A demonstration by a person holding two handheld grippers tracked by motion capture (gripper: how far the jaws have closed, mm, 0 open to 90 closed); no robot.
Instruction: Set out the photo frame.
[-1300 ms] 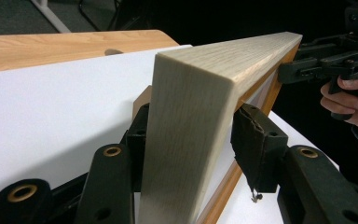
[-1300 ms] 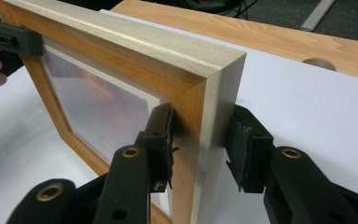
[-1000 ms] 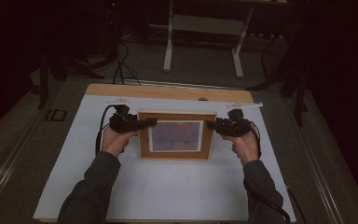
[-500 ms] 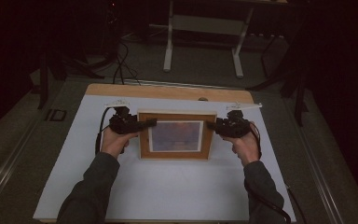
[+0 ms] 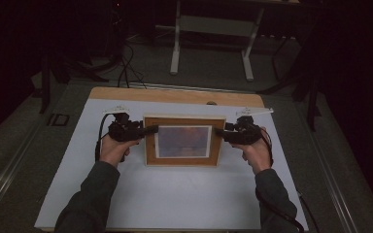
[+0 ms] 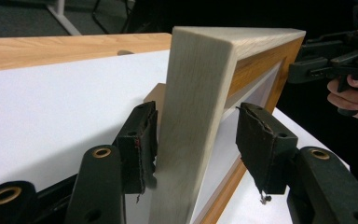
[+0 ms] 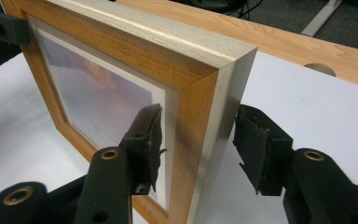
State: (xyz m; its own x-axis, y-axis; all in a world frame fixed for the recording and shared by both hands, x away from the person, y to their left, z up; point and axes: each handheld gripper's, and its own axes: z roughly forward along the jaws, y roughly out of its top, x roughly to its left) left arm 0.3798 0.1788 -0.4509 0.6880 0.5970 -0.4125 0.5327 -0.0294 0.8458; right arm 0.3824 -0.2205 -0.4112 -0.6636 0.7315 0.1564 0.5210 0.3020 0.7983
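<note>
While the left gripper (image 6: 193, 151) straddles the left side rail of the picture frame (image 6: 200, 116), its jaws have just been opening: in the left gripper view one pad (image 6: 140, 147) lies against the rail's outer face and the other stands clear on the glass side, so no grip. Right gripper (image 7: 198, 147) likewise straddles the right side rail; its jaws have just been opening too, and in the right gripper view one pad (image 7: 147, 142) sits close against the front of the rail while the other is apart from the back edge. Both grippers count as spread, nothing clamped.

Frame: wooden, pale outer edge, white mat around a dim print. It stands up off the white sheet (image 5: 175, 194), between the two hands, leaning back. Sheet covers most of the wooden table (image 5: 175, 94); a bare strip shows along the far edge.
</note>
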